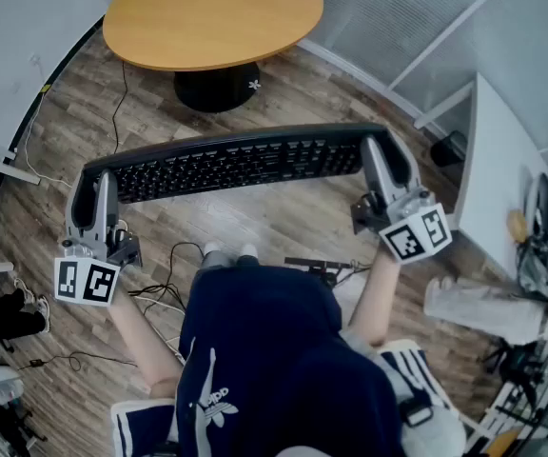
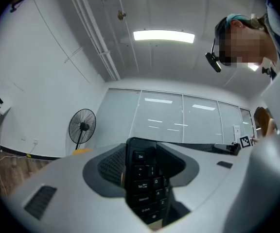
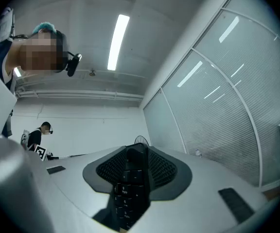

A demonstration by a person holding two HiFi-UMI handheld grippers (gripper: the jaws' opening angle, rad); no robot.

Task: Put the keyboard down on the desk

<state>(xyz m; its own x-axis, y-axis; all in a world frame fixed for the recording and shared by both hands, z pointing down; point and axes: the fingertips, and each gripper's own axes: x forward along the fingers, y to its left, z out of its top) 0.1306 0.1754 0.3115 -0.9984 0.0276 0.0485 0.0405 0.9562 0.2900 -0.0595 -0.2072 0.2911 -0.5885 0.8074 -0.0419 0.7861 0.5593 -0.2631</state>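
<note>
**Black keyboard** (image 1: 236,165): held level in the air over the wood-plank floor (image 1: 84,112), keys up. It lies on the near side of the round wooden desk (image 1: 207,17) and touches neither that desk nor the floor.

**Left tongs** (image 1: 93,187): clamped on the keyboard's left end. In the left gripper view the keyboard (image 2: 142,183) stands edge-on between the two ribbed pads, which press on it.

**Right tongs** (image 1: 384,157): clamped likewise on the right end. The right gripper view shows the keyboard (image 3: 129,188) between the pads.

**White desk** (image 1: 502,169): to the right of the round wooden desk, apart from the keyboard.
</note>
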